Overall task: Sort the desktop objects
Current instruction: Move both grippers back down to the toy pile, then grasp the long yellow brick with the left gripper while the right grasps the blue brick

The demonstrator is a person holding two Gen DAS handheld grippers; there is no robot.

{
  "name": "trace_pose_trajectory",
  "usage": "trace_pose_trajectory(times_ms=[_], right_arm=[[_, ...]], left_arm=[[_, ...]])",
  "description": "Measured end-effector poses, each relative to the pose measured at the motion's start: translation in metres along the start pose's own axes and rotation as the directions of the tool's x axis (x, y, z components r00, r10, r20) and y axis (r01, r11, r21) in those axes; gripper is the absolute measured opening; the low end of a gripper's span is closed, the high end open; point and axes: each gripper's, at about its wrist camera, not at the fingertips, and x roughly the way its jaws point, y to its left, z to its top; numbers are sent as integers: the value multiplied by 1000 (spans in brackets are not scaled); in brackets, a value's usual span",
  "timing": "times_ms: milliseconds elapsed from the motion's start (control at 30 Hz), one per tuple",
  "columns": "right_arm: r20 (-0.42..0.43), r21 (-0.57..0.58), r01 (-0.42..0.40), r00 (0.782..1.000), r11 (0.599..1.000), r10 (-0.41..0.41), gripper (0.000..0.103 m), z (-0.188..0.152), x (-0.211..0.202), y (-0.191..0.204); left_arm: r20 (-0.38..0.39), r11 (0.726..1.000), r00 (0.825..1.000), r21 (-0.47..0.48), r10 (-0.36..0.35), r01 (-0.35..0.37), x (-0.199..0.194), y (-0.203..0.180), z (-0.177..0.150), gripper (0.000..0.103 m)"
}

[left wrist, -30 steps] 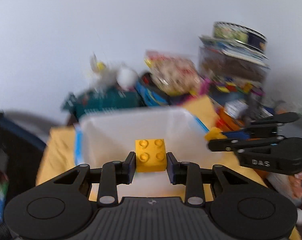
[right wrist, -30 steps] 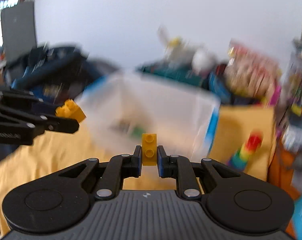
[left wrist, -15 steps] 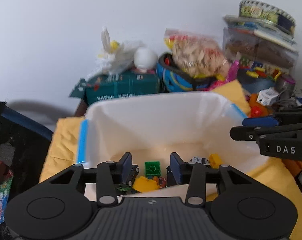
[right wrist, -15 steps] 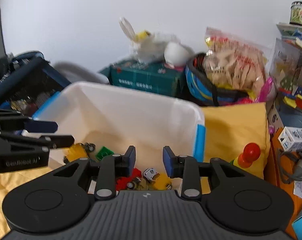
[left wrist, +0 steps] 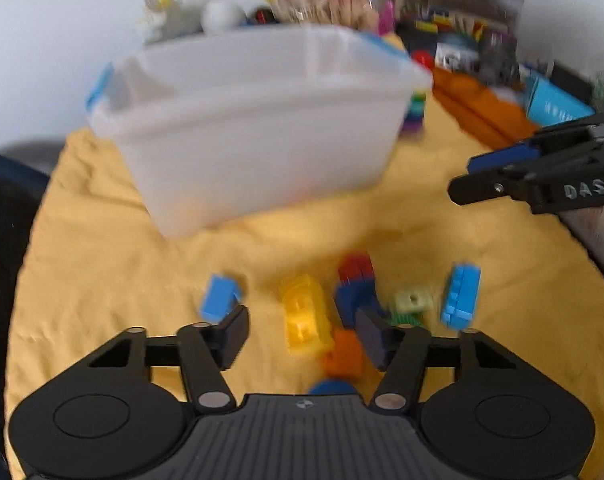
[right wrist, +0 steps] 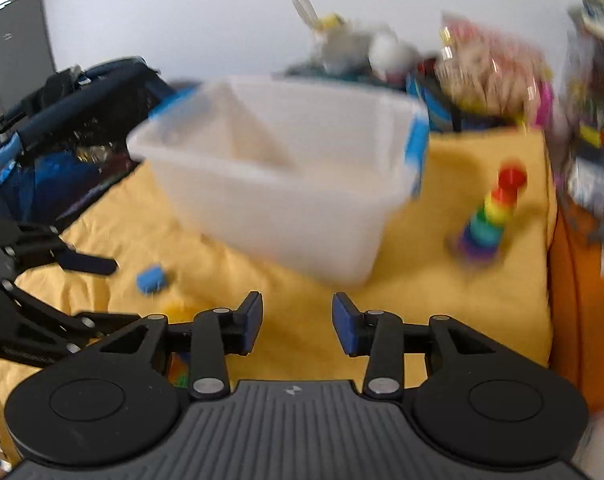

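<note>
sitting on the yellow cloth (left wrist: 101,264), the translucent white bin (left wrist: 257,128) shows only its walls and rim, its contents hidden by blur and angle. the left gripper (left wrist: 302,332) hangs wide apart and empty over loose toys near the bin: a yellow toy car (left wrist: 304,320), a light blue brick (left wrist: 460,296), a red and blue block (left wrist: 356,284). only the right wrist view shows the rainbow ring stacker (right wrist: 490,216) beside the bin, with the right gripper (right wrist: 297,322) spread apart, gripping nothing.
</note>
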Motion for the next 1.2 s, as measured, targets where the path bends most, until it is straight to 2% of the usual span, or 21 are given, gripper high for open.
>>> trace_pose_trajectory(times_ms=[167, 200, 233, 267, 300, 367, 467, 600, 700, 833, 900, 967, 1033, 1067, 1100, 1167, 1200], right_arm=[[-41, 55, -3, 999, 998, 5, 43, -30, -3, 13], [-41, 50, 0, 999, 999, 2, 43, -35, -5, 16], [-46, 38, 9, 999, 999, -7, 43, -40, -6, 20], [-59, 31, 22, 998, 999, -20, 43, -44, -5, 22], [-73, 25, 31, 997, 999, -29, 43, -49, -5, 24], [-98, 25, 24, 995, 999, -22, 43, -60, -6, 26], [-125, 45, 28, 992, 999, -23, 43, -75, -9, 27], [-143, 114, 24, 990, 993, -8, 43, -81, -6, 19], [-136, 207, 11, 991, 978, 17, 43, -77, -1, 11], [-155, 317, -12, 986, 948, 65, 47, -72, 10, 2], [-171, 348, 6, 984, 937, 57, 48, -71, 16, 1], [-190, 356, 24, 981, 934, 47, 49, -71, 24, 2], [-198, 385, 22, 978, 923, 60, 50, -71, 33, 1], [-178, 380, 18, 982, 925, 54, 41, -70, 33, 2], [-170, 365, 7, 984, 931, 60, 34, -68, 34, 3], [-142, 319, 7, 989, 948, 40, 34, -65, 30, 7], [-131, 284, 9, 991, 959, 30, 34, -64, 27, 11]], left_arm=[[-63, 1000, 998, 21, 24, -23, 27, -11, -3, 59], [-52, 1000, 999, 7, 6, -5, 29, -10, -3, 53], [-48, 1000, 999, -16, -16, 15, 31, -6, -2, 42], [-46, 999, 999, -47, -27, 24, 32, -2, -1, 35], [-51, 996, 998, -80, -35, 31, 34, 3, 1, 32], [-60, 989, 996, -140, -61, 52, 34, 14, 1, 31], [-29, 988, 998, -145, -64, 59, 10, 14, -4, 29], [20, 982, 993, -147, -119, 120, -37, -1, -18, 29], [-3, 965, 979, -167, -204, 200, -51, -17, -41, 29], [-36, 946, 956, -162, -290, 281, -43, -39, -65, 29], [-22, 920, 936, -193, -351, 340, -37, -43, -73, 29], [-54, 883, 909, -266, -414, 386, -23, -41, -84, 29], [-75, 872, 912, -332, -404, 359, -15, -36, -96, 32], [-61, 863, 913, -359, -403, 356, -17, -32, -98, 33], [-51, 869, 924, -363, -380, 337, -21, -31, -99, 34], [-37, 921, 961, -297, -276, 253, -33, -33, -96, 34], [-30, 936, 969, -268, -247, 230, -37, -34, -95, 34]])
